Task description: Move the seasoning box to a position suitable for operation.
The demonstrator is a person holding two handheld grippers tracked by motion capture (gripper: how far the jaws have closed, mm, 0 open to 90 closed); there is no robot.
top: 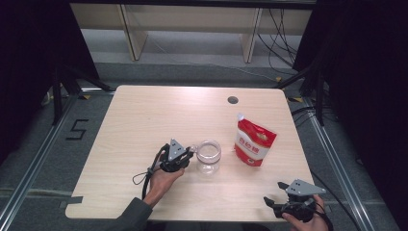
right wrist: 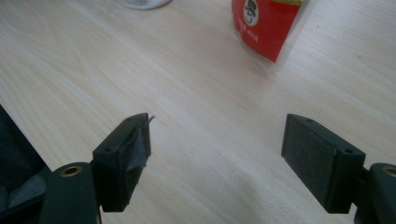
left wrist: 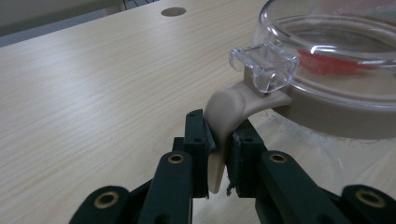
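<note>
At the lower right of the high view, nearest the bench edge, the right gripper (top: 271, 201) rests in a hand with its fingers spread wide and nothing between them; the right gripper view shows bare wood between the two black pads (right wrist: 133, 149). Left of centre in the high view, a hand and dark sleeve come up from the bottom edge and carry the left gripper (top: 188, 155), which points right toward the clear jar (top: 209, 156) standing just below the middle of the bench (top: 144, 115). In the left gripper view its fingers (left wrist: 198, 140) pinch the beige handle tab (left wrist: 226, 116) that curves down from the beige band around the jar, under a clear plastic clasp (left wrist: 264, 65). Farther back and to the right in the high view, a red and white pouch (top: 254, 142) lies near the jar but apart from it. Beyond, near the far edge, sits a round cable hole (top: 233, 100).
</note>
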